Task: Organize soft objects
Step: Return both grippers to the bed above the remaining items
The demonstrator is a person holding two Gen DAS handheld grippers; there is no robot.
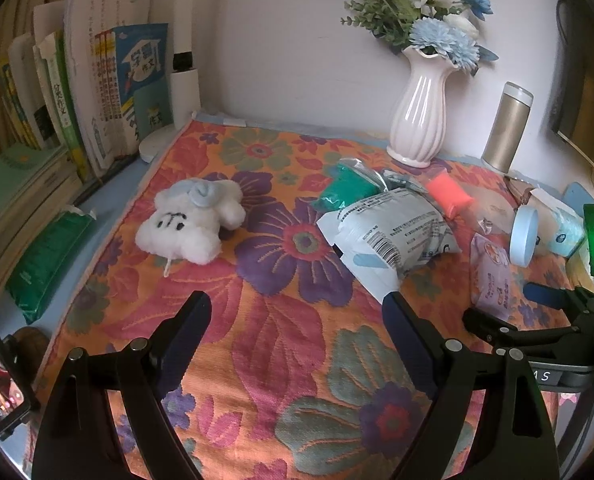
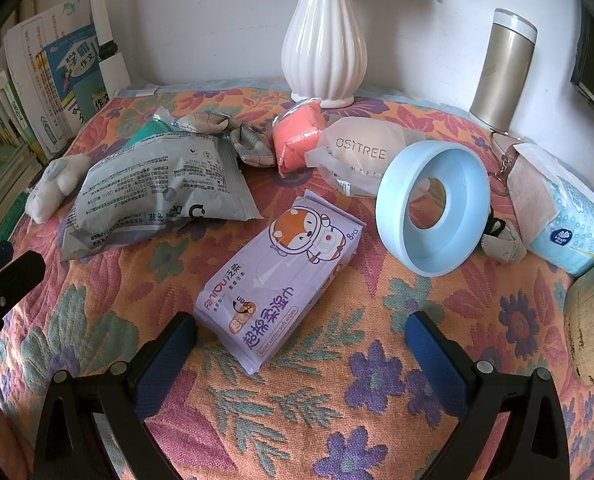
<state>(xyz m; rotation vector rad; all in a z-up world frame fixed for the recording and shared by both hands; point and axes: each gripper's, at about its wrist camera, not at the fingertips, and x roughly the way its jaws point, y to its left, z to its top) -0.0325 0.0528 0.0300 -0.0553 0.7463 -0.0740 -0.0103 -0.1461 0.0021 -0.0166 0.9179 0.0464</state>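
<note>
A white plush toy (image 1: 191, 227) lies on the floral cloth at the left; it also shows in the right wrist view (image 2: 53, 188). A grey wipes pack (image 1: 393, 232) (image 2: 157, 196), a green bag (image 1: 347, 190), a pink pack (image 1: 449, 196) (image 2: 297, 138), a purple wipes pack (image 2: 281, 276) (image 1: 493, 276) and a translucent pouch (image 2: 357, 156) lie mid-cloth. A tissue pack (image 2: 569, 220) lies at the right. My left gripper (image 1: 297, 320) is open and empty, near of the plush. My right gripper (image 2: 301, 332) is open and empty, with the near end of the purple pack between its fingers.
A white vase (image 1: 421, 116) with flowers and a gold flask (image 1: 507, 128) stand at the back wall. Books (image 1: 97, 92) stand at the left. A blue ring (image 2: 433, 208) leans by the tissue pack. A green pack (image 1: 45, 264) lies at the left edge.
</note>
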